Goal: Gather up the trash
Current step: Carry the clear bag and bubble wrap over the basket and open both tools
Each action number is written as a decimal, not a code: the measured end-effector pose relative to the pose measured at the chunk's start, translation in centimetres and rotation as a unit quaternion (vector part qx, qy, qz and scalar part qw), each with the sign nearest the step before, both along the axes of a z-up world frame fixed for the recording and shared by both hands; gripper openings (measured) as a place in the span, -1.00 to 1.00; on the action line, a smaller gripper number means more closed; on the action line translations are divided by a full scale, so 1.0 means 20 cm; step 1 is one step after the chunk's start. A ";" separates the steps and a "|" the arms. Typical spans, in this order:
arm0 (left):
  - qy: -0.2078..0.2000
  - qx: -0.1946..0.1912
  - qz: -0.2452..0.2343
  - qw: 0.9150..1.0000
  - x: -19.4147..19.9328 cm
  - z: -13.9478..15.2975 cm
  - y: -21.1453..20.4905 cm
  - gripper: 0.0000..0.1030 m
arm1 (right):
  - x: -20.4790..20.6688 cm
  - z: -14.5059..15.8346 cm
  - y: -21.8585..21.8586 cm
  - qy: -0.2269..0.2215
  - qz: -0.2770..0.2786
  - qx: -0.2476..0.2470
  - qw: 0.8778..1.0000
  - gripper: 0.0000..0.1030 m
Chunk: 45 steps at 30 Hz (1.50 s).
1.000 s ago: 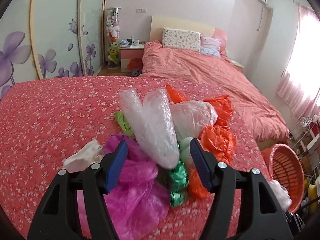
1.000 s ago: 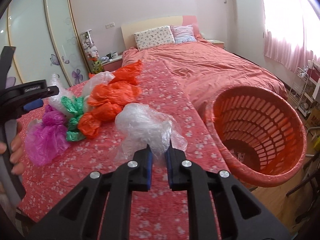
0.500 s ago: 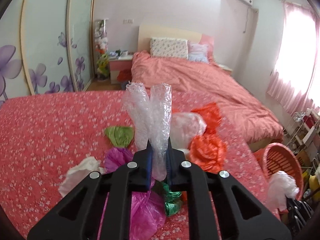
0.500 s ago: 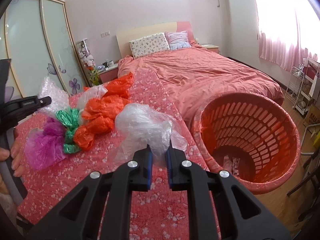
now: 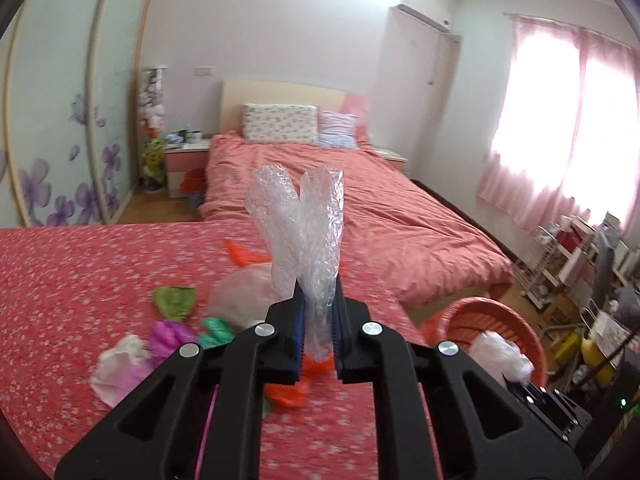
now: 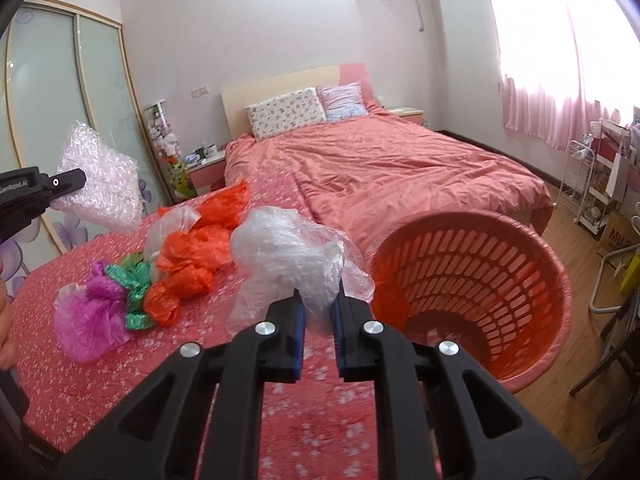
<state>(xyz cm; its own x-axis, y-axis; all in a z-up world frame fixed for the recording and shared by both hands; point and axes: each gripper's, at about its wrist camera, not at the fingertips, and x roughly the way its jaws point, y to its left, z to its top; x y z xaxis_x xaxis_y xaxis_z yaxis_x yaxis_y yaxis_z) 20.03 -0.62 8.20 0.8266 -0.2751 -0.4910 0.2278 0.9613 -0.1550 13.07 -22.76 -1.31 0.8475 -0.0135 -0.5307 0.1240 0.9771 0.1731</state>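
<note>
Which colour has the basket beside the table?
The basket is orange-red, with a slotted wall. It shows best in the right wrist view.

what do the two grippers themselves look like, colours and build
Both look alike: each hand-held gripper, left and right, is matte black plastic with two angular fingers, triangular cut-outs in the arms, round silver bolt heads at the joints and blue ribbed pads inside the tips. No cables or sleeves show. Seen from the right camera, the left one carries small white lettering, too blurred to read.
</note>
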 end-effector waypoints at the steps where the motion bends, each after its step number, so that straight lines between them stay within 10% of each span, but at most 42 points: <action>1: 0.000 -0.001 -0.007 1.000 0.00 0.00 -0.02 -0.78 | -0.01 0.01 -0.02 -0.003 -0.004 -0.002 1.000 -0.75; 24: 0.038 -0.011 -0.180 0.983 -0.10 -0.24 -0.72 -0.78 | -0.09 0.05 -0.58 -0.029 -0.124 -0.003 0.992 -0.75; 45: 0.073 -0.006 -0.230 0.970 -0.09 -0.38 -0.97 -0.78 | -0.04 -0.09 -0.78 -0.006 -0.153 0.023 0.988 -0.74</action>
